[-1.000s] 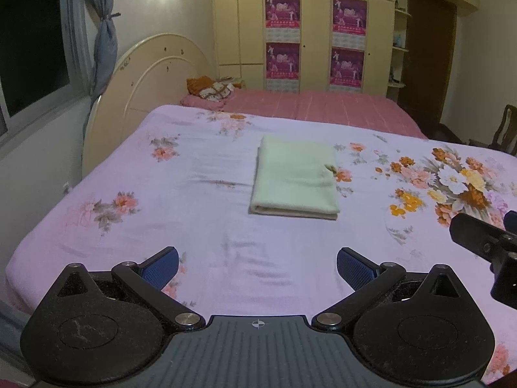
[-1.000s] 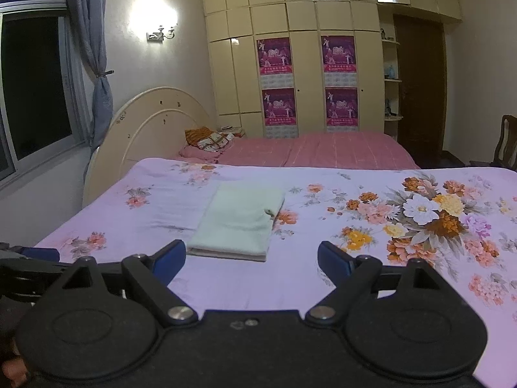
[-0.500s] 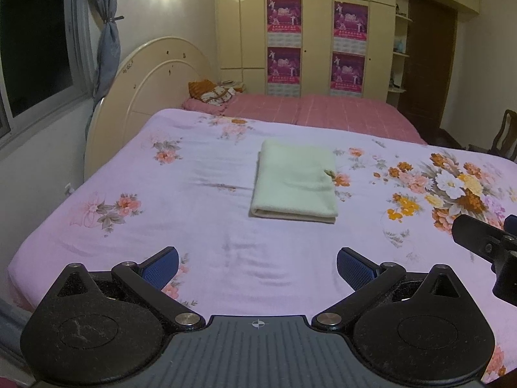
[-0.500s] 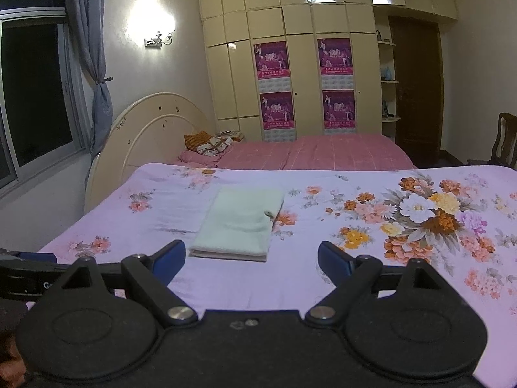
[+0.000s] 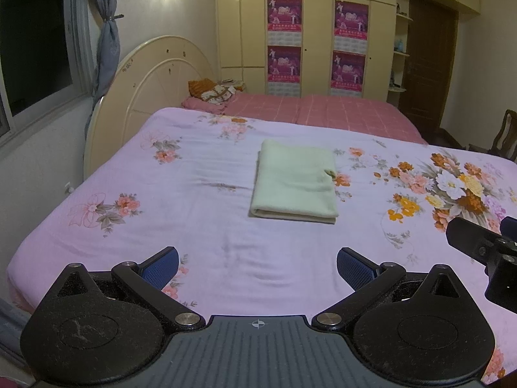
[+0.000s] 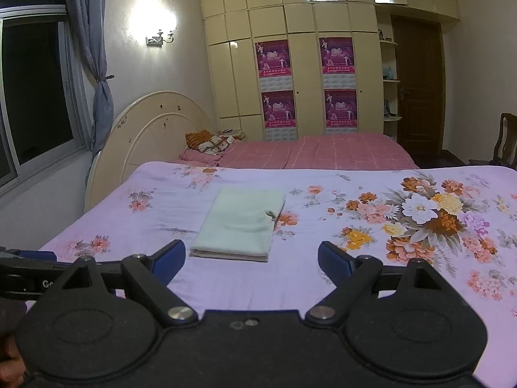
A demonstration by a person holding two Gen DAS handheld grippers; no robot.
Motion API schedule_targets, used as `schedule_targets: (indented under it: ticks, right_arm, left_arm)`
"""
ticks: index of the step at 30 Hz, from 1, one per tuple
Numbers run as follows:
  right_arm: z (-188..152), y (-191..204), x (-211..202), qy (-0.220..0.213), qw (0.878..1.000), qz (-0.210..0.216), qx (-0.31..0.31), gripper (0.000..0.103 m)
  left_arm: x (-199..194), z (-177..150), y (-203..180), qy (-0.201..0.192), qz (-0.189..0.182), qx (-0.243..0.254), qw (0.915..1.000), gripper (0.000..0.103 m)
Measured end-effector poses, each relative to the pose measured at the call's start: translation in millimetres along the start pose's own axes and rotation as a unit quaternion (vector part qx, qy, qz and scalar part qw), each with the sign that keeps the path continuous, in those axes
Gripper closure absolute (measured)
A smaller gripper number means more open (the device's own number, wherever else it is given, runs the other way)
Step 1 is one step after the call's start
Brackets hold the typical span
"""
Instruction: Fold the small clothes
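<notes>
On your left, your left gripper holds its blue pads wide apart over the floral bedsheet with nothing between them, and the right wrist view shows only its dark edge cut off at the frame's left. The folded pale green cloth lies flat mid-bed, well ahead of both tools. Your right gripper is spread just as wide and empty, while the left view catches only its black tip.

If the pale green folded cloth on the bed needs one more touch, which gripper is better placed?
Marginally the left gripper: the folded cloth lies centred ahead of its open fingers. The right gripper, also open and empty, sees it off to its left.
</notes>
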State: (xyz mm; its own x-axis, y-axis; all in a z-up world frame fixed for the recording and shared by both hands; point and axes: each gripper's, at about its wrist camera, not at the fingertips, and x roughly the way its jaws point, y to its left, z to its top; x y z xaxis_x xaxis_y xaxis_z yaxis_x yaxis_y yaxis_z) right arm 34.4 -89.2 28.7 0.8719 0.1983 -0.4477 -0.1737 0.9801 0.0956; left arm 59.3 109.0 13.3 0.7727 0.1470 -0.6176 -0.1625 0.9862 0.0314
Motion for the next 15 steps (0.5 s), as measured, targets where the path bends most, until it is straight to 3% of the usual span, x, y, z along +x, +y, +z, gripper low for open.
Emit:
schedule_targets:
  ticks: [15]
  right_arm:
    - [-1.9,-0.1,9.1,0.007,1.0,-0.001,0.0,0.014]
  left_arm:
    - [4.9,-0.9,-4.9,0.001,-0.003,0.0,1.0,0.0]
